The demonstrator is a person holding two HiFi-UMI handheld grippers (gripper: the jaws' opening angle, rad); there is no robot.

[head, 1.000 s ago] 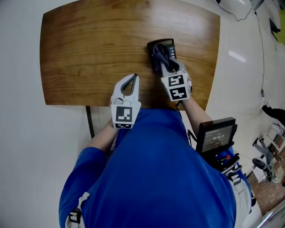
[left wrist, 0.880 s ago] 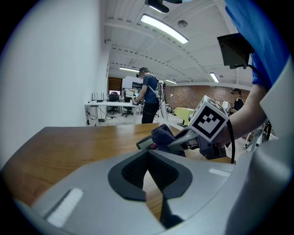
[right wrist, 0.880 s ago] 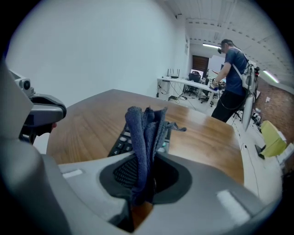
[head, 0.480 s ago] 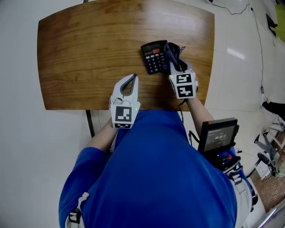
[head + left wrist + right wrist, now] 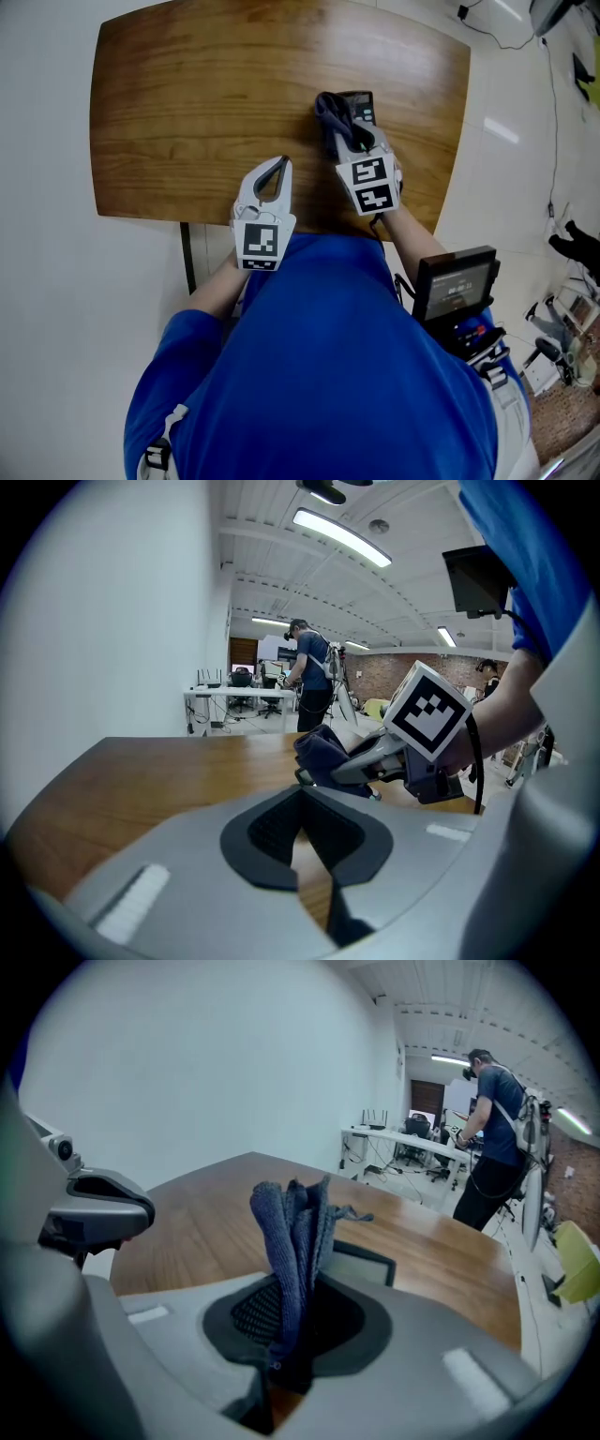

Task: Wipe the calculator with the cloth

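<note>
A black calculator lies on the right half of the wooden table. Most of it is hidden under a dark blue cloth. My right gripper is shut on that cloth and holds it down on the calculator. In the right gripper view the cloth stands bunched up between the jaws, with a corner of the calculator just behind it. My left gripper rests shut and empty near the table's front edge, left of the calculator. From the left gripper view the cloth shows ahead.
The table's front edge runs just under both grippers, with white floor all round. A black screen unit hangs at the person's right hip. Far behind, another person stands by desks with equipment.
Half a second ago my right gripper and the cloth were at the calculator's right side, its keys bare. They have since swept left over it. The left gripper stayed put.
</note>
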